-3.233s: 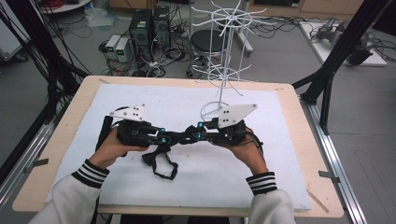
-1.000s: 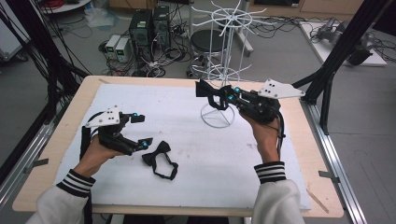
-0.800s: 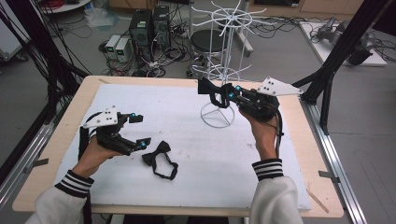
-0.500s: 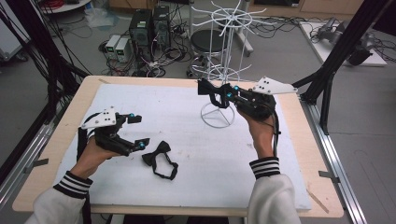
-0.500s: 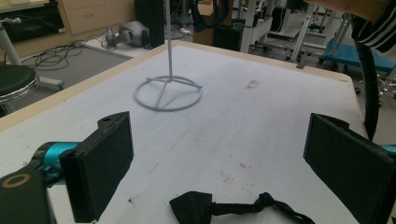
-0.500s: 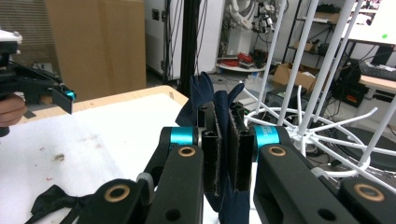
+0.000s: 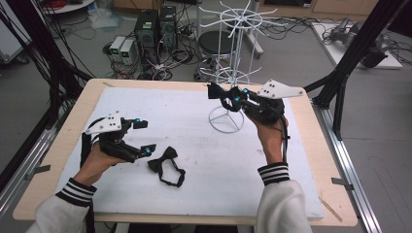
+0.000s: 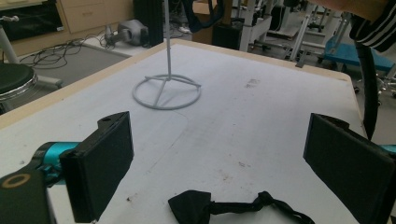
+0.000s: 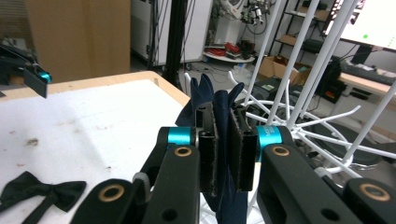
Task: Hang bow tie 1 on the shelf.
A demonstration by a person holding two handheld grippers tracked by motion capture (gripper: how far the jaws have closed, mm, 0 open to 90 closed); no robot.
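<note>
Your two grippers, the left gripper and the right gripper, are black with turquoise joints and light grey top plates. The bow tie on the white mat is black; the bow tie in your right jaws is dark navy. The wire stand is white. Your cuffs have black and white stripes.

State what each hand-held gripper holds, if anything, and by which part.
The right hand-held gripper clamps a dark blue bow tie across its middle. The left hand-held gripper is open, holding nothing, above the black bow tie.
</note>
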